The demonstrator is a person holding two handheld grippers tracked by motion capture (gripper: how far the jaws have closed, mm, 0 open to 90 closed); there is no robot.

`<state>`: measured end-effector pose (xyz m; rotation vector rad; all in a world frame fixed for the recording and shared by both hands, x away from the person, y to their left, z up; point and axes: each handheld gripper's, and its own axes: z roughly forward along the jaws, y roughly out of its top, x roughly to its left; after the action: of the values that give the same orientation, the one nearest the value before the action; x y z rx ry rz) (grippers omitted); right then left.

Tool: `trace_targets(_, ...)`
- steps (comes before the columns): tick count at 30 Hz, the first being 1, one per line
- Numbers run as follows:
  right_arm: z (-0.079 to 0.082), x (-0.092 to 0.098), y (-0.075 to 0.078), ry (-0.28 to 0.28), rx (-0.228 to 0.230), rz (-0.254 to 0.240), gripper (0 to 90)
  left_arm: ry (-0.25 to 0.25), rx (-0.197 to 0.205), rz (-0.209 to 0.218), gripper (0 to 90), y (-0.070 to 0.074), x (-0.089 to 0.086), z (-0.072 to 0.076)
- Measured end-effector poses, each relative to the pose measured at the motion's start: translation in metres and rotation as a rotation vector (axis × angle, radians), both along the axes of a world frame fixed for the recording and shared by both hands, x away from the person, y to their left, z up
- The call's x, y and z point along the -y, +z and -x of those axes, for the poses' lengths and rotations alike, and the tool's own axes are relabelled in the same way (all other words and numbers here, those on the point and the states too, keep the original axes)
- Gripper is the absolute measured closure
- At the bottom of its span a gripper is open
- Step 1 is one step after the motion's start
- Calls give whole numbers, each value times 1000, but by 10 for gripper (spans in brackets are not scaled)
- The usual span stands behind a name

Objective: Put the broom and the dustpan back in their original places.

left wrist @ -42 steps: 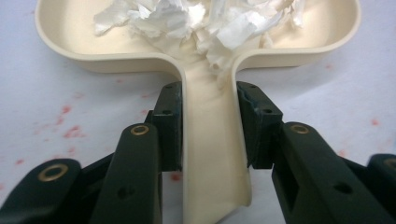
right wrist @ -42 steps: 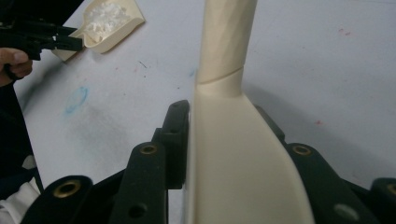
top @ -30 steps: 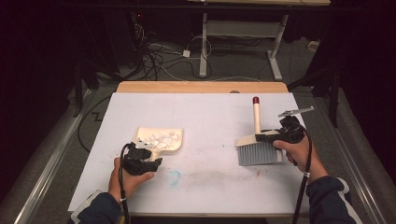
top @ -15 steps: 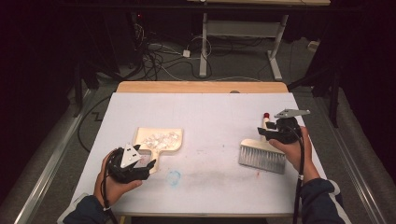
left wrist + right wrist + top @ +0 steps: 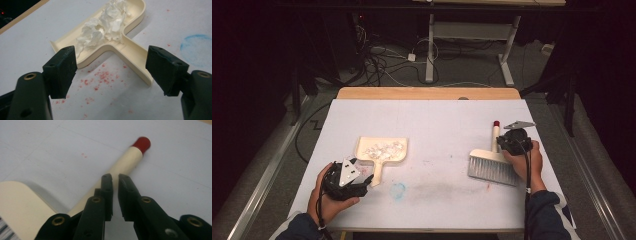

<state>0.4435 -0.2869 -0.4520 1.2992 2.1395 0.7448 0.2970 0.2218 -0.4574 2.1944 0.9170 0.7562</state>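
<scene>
On the white table (image 5: 432, 125) a cream dustpan (image 5: 381, 151) lies flat toward the person's left, its pan heaped with crumpled white paper scraps (image 5: 383, 149) and its short handle pointing back toward the person; the left gripper (image 5: 362, 181) sits just beside that handle's end, held in the left hand (image 5: 326, 202); in the left gripper view its jaws stand wide apart, having just been opening, with bare table and red specks (image 5: 102, 78) between them, the dustpan handle (image 5: 135, 58) running down toward the right-hand jaw without touching either pad; a faint blue smudge (image 5: 197, 46) marks the table off to one side.

Toward the person's right a hand brush (image 5: 493, 162) lies flat on the table, grey bristles toward the person, its cream handle with a red tip (image 5: 496, 123) pointing away; the right gripper (image 5: 507, 145) rests over the handle near the brush head, held in the right hand (image 5: 524, 162); in the right gripper view its jaws have just been closing and stand almost together, a thin slit between them, above the brush handle (image 5: 127, 161); nothing is clamped between them.
</scene>
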Motion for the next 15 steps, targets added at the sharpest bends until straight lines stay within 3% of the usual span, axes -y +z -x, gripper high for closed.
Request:
trace_targets(5,-6,1,-9,-4,-35,-6,815,0,-4,3,245,0,0,0)
trace_targets(11,-5,-3,-7,-3,-24,14,793,-11,3,-6,244,-1,1,-2)
trace_targets(15,-3,0,-4,-6,-4,-17,778,-19,1,-15,241,-1,2,-2)
